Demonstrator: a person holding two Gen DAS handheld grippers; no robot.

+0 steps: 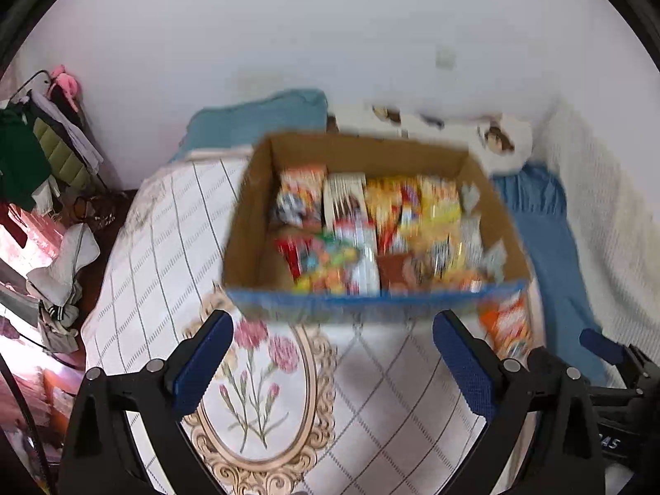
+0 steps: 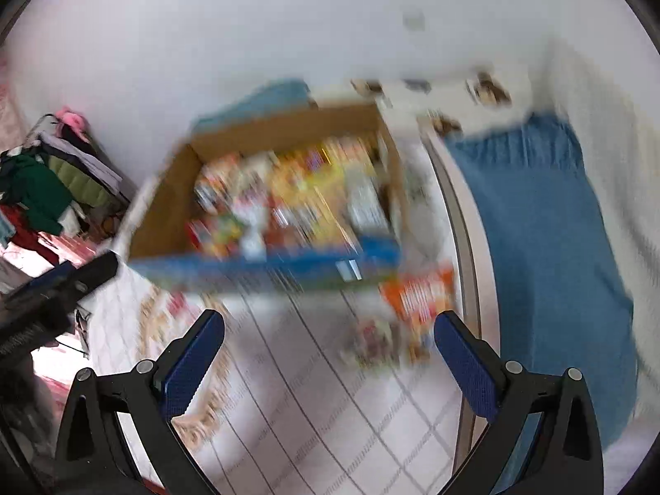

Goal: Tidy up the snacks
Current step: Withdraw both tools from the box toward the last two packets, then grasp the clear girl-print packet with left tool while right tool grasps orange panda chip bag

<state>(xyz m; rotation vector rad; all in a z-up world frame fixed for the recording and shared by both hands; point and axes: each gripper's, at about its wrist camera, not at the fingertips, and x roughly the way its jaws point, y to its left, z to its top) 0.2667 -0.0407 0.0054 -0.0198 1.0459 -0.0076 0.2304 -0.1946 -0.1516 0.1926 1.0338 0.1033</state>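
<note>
A cardboard box (image 1: 255, 206) with a blue front edge stands on the bed, filled with several colourful snack packets (image 1: 371, 231). An orange snack packet (image 1: 509, 324) lies on the quilt by the box's right front corner. My left gripper (image 1: 332, 326) is open and empty, just in front of the box. In the blurred right wrist view the box (image 2: 165, 214) sits ahead to the left, and the orange packet (image 2: 420, 293) lies just beyond my right gripper (image 2: 330, 326), which is open and empty. A small dark packet (image 2: 375, 342) lies between its fingers.
The bed has a white quilt (image 1: 156, 247) with a flower medallion. A blue cloth (image 2: 544, 222) and white blanket (image 1: 598, 214) lie to the right, pillows by the wall. A clothes rack (image 1: 45, 144) stands left of the bed. The right gripper shows at the left view's right edge (image 1: 610, 354).
</note>
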